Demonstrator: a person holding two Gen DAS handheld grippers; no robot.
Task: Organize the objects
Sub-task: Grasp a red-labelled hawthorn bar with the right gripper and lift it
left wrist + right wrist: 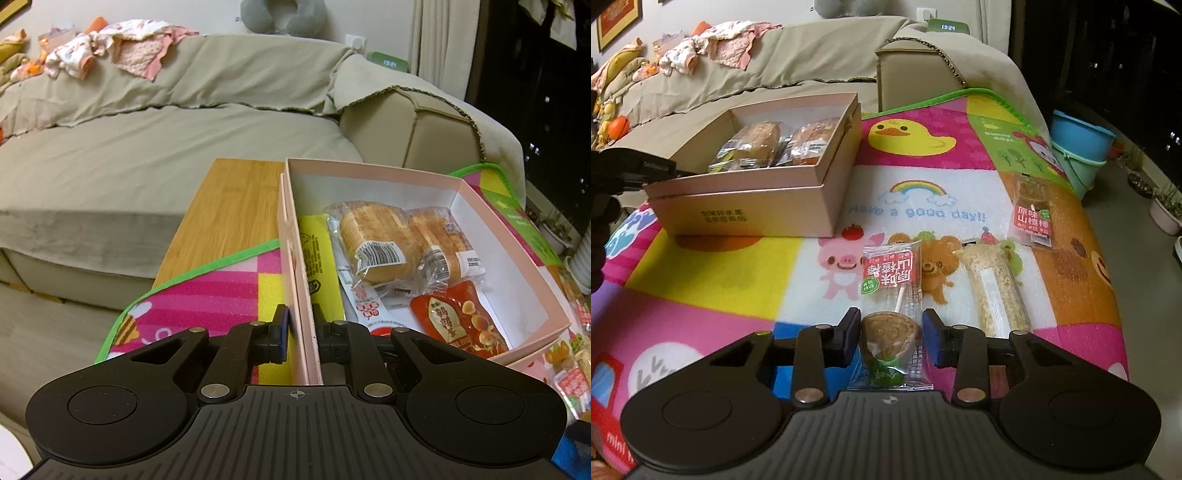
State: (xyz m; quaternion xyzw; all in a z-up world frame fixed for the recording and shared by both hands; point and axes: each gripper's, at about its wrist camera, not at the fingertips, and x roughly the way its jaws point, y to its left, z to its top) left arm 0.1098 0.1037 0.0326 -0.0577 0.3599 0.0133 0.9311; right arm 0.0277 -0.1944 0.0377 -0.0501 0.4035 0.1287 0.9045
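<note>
A pink cardboard box [509, 229] [746, 203] sits on a colourful play mat. It holds two bagged cakes [373, 240], a red snack pouch [458, 321] and a yellow packet [317, 254]. My left gripper [301, 332] is shut on the box's near wall. My right gripper [891, 339] is open, its fingers either side of a hawthorn lollipop packet [892, 295] lying on the mat. A long packet of pale grainy snack [993, 288] lies to its right, and a second hawthorn packet [1032, 210] lies farther right.
The play mat [720, 266] covers a low table. A beige sofa [166, 140] with clothes on it stands behind. A wooden board [229, 214] lies left of the box. Blue and green buckets [1078, 147] and plant pots stand on the floor at right.
</note>
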